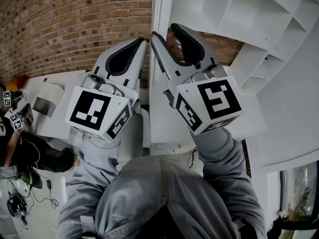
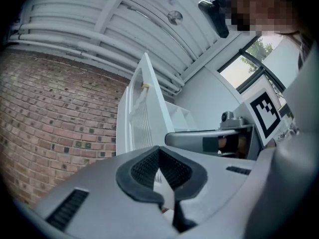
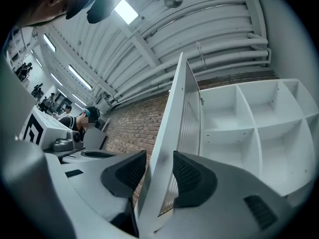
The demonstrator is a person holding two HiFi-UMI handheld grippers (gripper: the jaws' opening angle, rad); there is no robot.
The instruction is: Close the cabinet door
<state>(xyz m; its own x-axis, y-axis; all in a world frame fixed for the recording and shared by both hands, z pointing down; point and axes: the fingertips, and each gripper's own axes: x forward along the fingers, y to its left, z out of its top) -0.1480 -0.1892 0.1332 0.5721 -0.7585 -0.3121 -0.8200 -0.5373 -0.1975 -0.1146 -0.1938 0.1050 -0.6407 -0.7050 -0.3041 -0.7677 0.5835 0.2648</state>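
The right gripper (image 3: 159, 156) has its two grey jaws spread wide. The free edge of the tall white cabinet door with the ribbed glass panel (image 3: 172, 108) sits right in the gap between them. The black ribbed pads (image 3: 189, 171) flank that edge on both sides, but as far as I can see they aren't squeezing it. The left gripper (image 2: 159, 152) hangs just beside the right one, its jaws pressed together at the tips with nothing pinched between them. The door itself is swung open, standing edge-on to the person. That leaves the white open-shelf cabinet (image 3: 254, 128) exposed on its right. There's a red brick wall (image 1: 75, 24) off to the left. Both grippers sit side by side, tilted slightly upward.
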